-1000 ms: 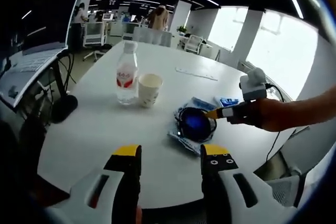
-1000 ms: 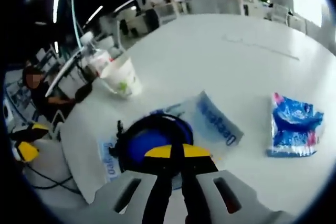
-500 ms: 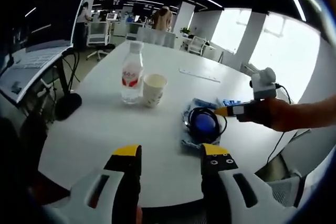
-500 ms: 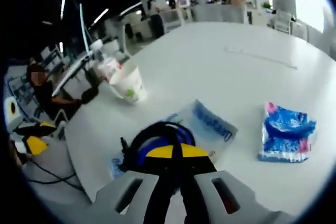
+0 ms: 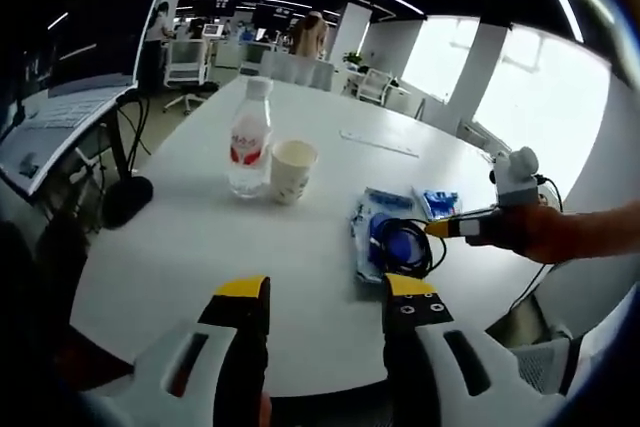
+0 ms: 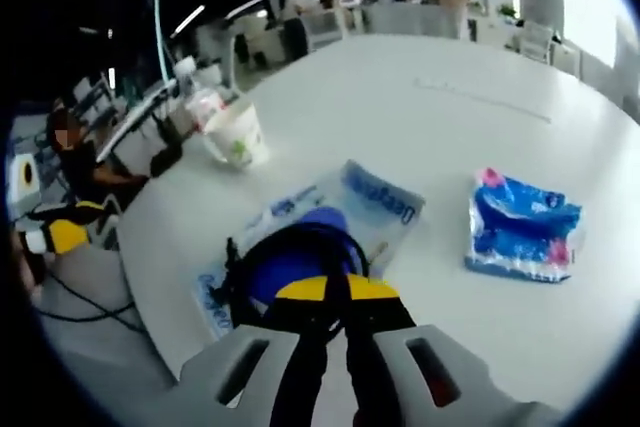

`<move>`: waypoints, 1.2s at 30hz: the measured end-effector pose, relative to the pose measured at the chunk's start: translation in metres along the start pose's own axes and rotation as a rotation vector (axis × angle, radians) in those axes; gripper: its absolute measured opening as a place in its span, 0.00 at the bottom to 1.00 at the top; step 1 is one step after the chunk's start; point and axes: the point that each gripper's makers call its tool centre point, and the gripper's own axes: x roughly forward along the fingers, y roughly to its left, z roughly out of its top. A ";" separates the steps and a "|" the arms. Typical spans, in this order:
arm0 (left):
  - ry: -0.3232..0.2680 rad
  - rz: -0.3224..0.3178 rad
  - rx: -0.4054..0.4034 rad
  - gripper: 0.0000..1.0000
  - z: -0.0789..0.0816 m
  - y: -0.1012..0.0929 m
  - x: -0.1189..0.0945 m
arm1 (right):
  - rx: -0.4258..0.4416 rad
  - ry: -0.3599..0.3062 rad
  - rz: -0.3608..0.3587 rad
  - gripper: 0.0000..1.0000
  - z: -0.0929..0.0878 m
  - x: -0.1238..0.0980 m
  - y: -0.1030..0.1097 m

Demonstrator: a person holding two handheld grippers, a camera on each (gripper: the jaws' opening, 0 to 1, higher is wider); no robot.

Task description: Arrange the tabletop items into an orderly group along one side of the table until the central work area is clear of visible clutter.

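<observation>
Paper cup (image 5: 285, 169) upright on white table (image 5: 180, 247), just beside clear bottle (image 5: 247, 137); cup interior pale, contents not discernible. Bottle capped, red label, liquid level unclear. Blue disc with black cable loop (image 5: 400, 244) lies on a flat wipes pack (image 5: 372, 230) near the table's right edge; small blue packet (image 5: 438, 203) just beyond. Right gripper (image 6: 333, 292) closed on the cable loop. Left gripper (image 5: 326, 299) open, empty, at the near edge.

Right gripper (image 6: 335, 292) closed on blue cable bundle (image 6: 295, 262) atop packet (image 6: 330, 212).
</observation>
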 end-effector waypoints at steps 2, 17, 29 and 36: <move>0.003 0.000 0.000 0.44 -0.001 -0.001 -0.001 | 0.008 0.025 0.009 0.07 -0.006 0.001 -0.001; 0.007 -0.002 -0.001 0.44 -0.001 -0.004 0.000 | 0.059 0.097 -0.019 0.25 -0.022 0.017 -0.005; 0.003 0.007 -0.003 0.44 0.000 0.000 -0.003 | 0.094 0.028 -0.047 0.07 -0.014 0.008 -0.009; 0.008 -0.003 0.009 0.44 0.001 -0.005 -0.001 | 0.094 -0.051 -0.030 0.02 0.002 -0.005 -0.006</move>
